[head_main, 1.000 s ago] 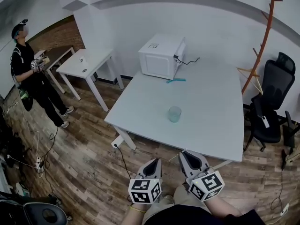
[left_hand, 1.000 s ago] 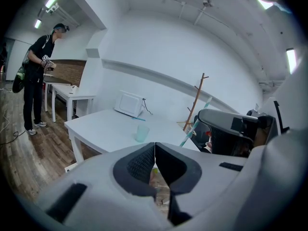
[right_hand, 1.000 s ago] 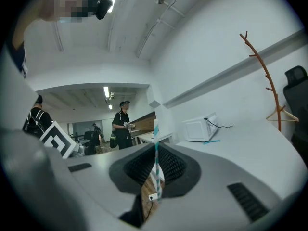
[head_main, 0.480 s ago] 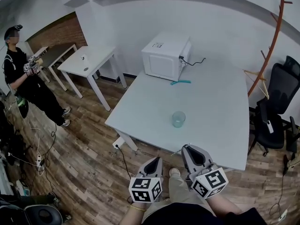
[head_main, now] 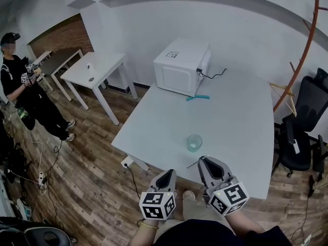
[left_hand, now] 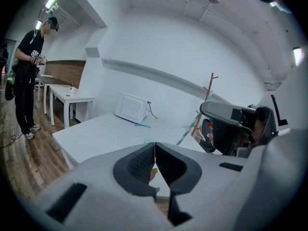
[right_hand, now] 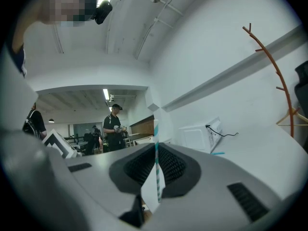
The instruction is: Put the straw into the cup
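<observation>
A clear greenish cup (head_main: 194, 142) stands upright near the front edge of the white table (head_main: 241, 122). My right gripper (head_main: 205, 161) is just in front of that edge, to the right of the cup, and is shut on a teal-and-white striped straw (right_hand: 156, 143). The straw stands upright between the pads, and the left gripper view shows it (left_hand: 190, 126) slanting across. My left gripper (head_main: 168, 176) hangs over the floor short of the table. Its jaws (left_hand: 154, 146) are shut with nothing between them.
A white microwave (head_main: 182, 66) sits at the table's far side, with a teal item (head_main: 198, 97) lying in front of it. A small white table (head_main: 95, 68) and a standing person (head_main: 23, 94) are at the left. A black office chair (head_main: 302, 137) and a coat stand (head_main: 302, 50) are at the right.
The table and cup have come nearer in the head view. Both grippers have advanced from over the floor up to the table's front edge, and their jaws have not changed.
</observation>
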Motion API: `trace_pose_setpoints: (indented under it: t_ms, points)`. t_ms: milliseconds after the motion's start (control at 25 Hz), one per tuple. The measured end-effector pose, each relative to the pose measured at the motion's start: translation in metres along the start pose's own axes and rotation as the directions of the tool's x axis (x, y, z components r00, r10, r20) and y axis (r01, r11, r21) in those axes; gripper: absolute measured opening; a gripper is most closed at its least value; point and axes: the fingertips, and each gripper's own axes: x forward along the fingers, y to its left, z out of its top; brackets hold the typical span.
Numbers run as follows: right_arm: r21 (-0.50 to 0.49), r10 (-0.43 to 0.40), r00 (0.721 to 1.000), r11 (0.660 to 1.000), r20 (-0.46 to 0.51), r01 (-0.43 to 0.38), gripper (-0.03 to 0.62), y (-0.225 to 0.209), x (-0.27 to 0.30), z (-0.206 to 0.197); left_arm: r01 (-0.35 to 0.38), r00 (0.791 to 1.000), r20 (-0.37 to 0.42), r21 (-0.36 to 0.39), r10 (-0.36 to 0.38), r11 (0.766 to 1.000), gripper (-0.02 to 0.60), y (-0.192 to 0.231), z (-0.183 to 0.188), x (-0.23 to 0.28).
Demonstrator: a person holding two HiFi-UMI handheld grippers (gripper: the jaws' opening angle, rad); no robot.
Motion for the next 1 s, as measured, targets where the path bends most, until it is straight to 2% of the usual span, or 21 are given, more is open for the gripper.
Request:
trace_pose_setpoints:
  t_ms: [480, 1000]
  points:
    - [0.011, -0.016, 1.0, 1.0, -0.021, 0.017, 0.041, -0.055, 0.045, 0.005, -0.007, 1.0, -0.026, -0.014, 0.007, 1.0, 0.02, 0.012, 0.017, 0.058]
    - [0.03, -0.002, 0.998, 1.0, -0.069, 0.004, 0.041, -0.099, 0.087, -0.008, -0.031, 0.998, -0.058, -0.036, 0.029, 0.999, 0.02, 0.026, 0.023, 0.108]
